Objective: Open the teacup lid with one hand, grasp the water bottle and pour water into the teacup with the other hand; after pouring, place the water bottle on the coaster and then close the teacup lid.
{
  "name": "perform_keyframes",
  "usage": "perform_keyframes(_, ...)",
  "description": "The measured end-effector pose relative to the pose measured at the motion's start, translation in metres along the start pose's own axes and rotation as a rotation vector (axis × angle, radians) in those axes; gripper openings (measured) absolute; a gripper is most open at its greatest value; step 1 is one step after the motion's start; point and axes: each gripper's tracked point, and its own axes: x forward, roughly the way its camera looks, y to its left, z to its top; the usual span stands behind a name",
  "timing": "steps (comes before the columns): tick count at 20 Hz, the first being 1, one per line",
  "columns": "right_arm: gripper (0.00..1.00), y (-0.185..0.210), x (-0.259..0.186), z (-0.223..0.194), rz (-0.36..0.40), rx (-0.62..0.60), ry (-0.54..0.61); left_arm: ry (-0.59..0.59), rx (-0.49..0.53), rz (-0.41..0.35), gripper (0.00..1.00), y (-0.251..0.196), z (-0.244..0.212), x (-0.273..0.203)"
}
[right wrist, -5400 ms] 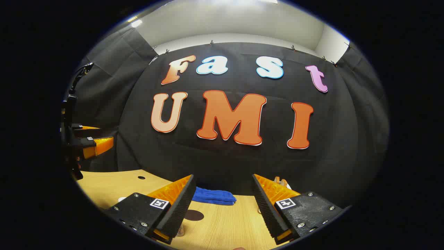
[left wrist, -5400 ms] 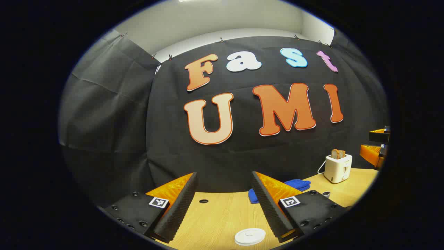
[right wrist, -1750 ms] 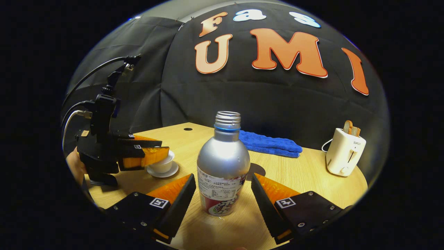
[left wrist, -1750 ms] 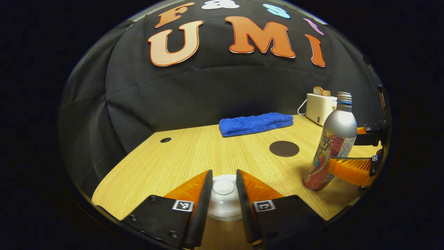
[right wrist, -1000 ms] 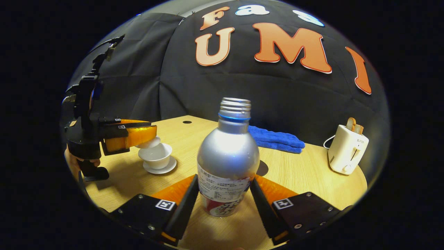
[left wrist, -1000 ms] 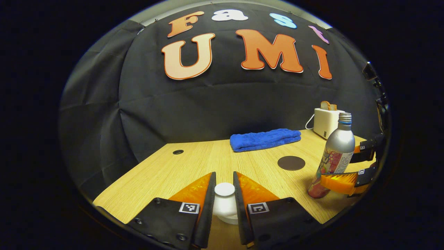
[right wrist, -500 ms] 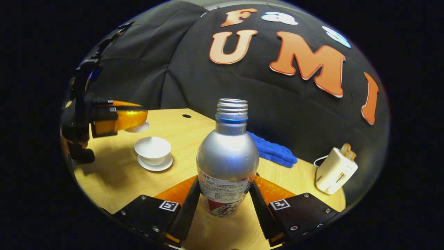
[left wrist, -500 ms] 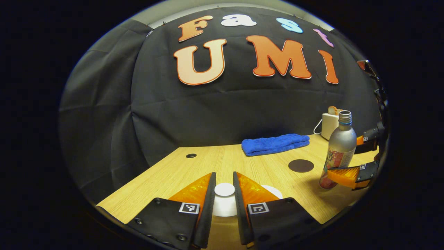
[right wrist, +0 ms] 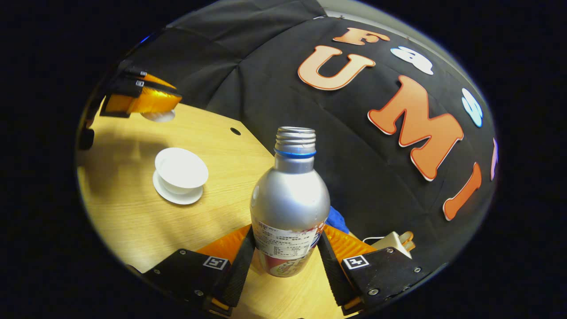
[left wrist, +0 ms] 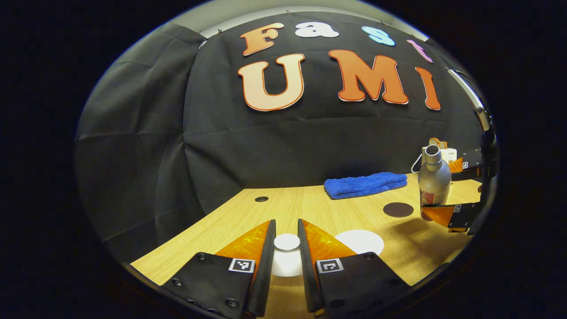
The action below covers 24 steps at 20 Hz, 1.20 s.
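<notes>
My left gripper [left wrist: 286,230] is shut on the knob of the white teacup lid [left wrist: 286,262] and holds it in the air, left of the cup. The open white teacup [left wrist: 359,241] stands on the wooden table, on its saucer [right wrist: 176,195]. In the right gripper view the teacup [right wrist: 181,167] lies below the left gripper [right wrist: 144,101] and the lid [right wrist: 158,116]. My right gripper [right wrist: 285,235] is shut on the silver water bottle [right wrist: 290,199], uncapped, off the table and tilted. The bottle [left wrist: 433,182] hangs near the dark round coaster [left wrist: 398,209].
A folded blue towel [left wrist: 365,184] lies at the back of the table [left wrist: 310,208]. A white toaster [left wrist: 443,153] with bread stands at the far right. A small round hole [left wrist: 261,199] is in the tabletop at the back left.
The left gripper has carried the lid up and to the left, away from the cup. The right gripper closed on the bottle, lifted it and tilted over toward the cup.
</notes>
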Motion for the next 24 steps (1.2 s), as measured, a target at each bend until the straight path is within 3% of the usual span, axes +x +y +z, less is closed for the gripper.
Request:
perform_keyframes(3,0.79,-0.01,0.005,0.0,-0.053,-0.144,0.006,-0.001,-0.018,0.006,0.34,0.007,-0.002,0.0)
perform_keyframes(5,0.83,-0.012,0.012,0.007,-0.067,-0.227,-0.004,0.001,-0.031,0.012,0.37,0.012,-0.005,0.001)
perform_keyframes(6,0.79,-0.01,0.017,0.012,-0.065,-0.262,-0.008,0.002,-0.037,0.016,0.34,0.016,-0.006,0.0)
perform_keyframes(12,0.79,-0.003,0.017,0.018,-0.052,-0.397,-0.042,0.004,-0.056,0.04,0.37,0.035,-0.01,0.002)
perform_keyframes(23,0.79,0.013,0.011,0.018,-0.169,-0.724,-0.129,0.014,-0.081,0.07,0.34,0.059,-0.022,-0.002)
perform_keyframes(24,0.79,0.01,0.011,0.021,-0.187,-0.751,-0.14,0.009,-0.08,0.072,0.37,0.059,-0.022,-0.004)
